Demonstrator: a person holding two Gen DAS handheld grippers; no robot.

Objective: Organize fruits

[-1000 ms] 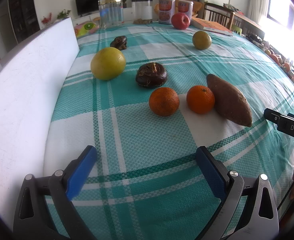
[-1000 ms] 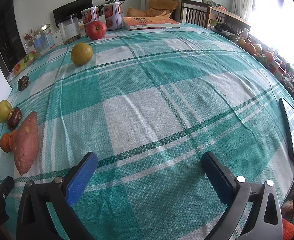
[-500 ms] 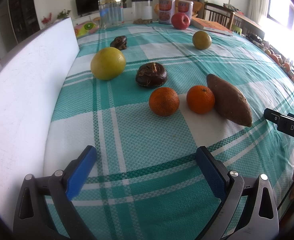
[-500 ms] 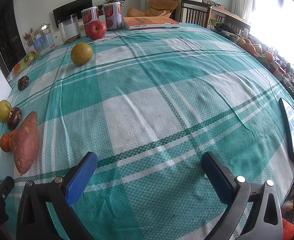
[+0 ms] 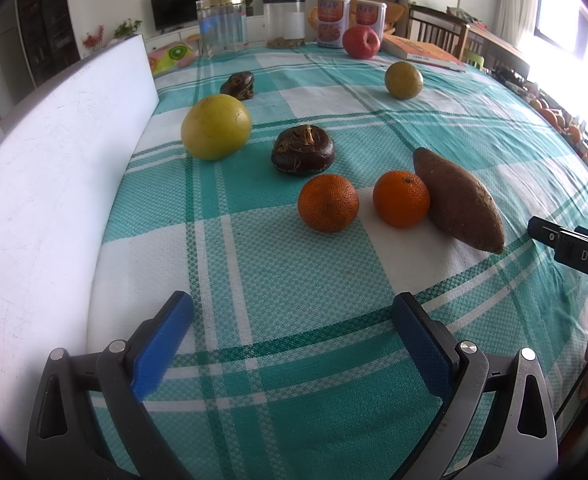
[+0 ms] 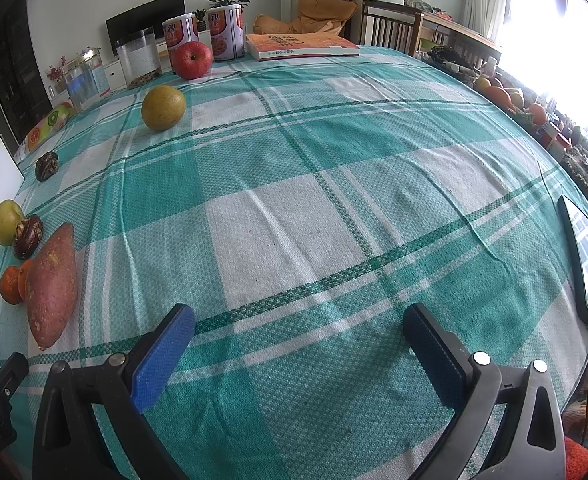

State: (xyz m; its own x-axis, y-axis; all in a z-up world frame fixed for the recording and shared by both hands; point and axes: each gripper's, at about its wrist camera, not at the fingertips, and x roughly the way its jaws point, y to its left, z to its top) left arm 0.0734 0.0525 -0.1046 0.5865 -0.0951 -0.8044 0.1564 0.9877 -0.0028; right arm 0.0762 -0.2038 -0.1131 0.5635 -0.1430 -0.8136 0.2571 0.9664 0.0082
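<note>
Left tool (image 5: 292, 338) spread wide and empty, oranges (image 5: 328, 208) ahead, right tool (image 6: 299, 354) likewise wide over bare tablecloth (image 6: 333, 184)

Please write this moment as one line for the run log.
left claw: open, empty | right claw: open, empty | oranges, sweet potato: on cloth, untouched

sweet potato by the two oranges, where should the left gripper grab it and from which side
Grip the sweet potato across its thick middle, coming down from above. It lies flat and tapers at both ends, and an orange touches one flank, so the open left gripper probably gets little room there.
</note>
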